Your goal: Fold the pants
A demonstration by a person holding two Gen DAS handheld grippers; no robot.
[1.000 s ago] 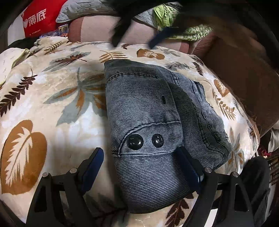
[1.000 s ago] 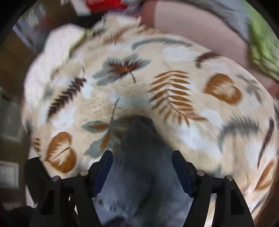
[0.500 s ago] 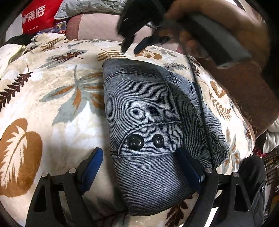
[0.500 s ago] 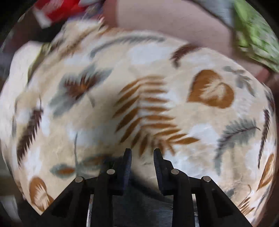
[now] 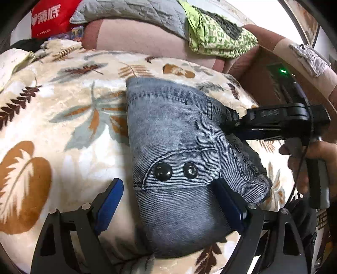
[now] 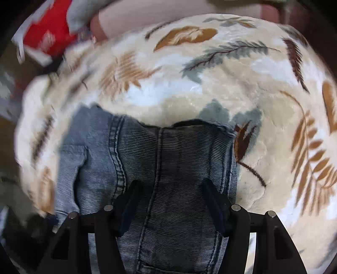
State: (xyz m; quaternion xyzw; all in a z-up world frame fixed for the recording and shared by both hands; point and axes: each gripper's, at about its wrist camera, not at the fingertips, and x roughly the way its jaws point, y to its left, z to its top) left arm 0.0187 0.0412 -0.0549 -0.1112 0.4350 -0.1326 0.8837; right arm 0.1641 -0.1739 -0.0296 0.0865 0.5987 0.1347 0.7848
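Blanket (image 5: 63, 147): cream plush with brown, tan and grey-blue leaf print; it carries the pants and fills most of both views.

Sofa (image 5: 137, 38): pinkish-brown back along the blanket's far edge, with a grey quilted cover (image 5: 130, 10), a green patterned cloth (image 5: 217, 35) and a red bag (image 5: 50, 19) piled on it.

Pants (image 5: 174, 147): grey-blue ribbed denim, folded into a thick compact bundle, lying near the middle of the blanket and running from near its far edge toward the near edge. A flap with two dark round buttons (image 5: 162, 171) faces up on the top layer. A lower layer sticks out along the bundle's right side.

Left gripper (image 5: 168, 202): jaws stand wide apart over the near end of the pants. The right blue pad touches the bundle's right side just below the buttoned flap; the left pad sits clear of the cloth, above bare blanket. Nothing is clamped.

Right gripper (image 6: 174, 202): jaws partly apart, having just been opening, pointing steeply down over the darker ribbed layer with a seam running between the fingers. The pads lie on or just above the denim; no fold is pinched between them. In the left wrist view its tips (image 5: 229, 121) meet the right side of the bundle.

Hand (image 5: 311, 160): wraps the right gripper's handle at the blanket's right edge.
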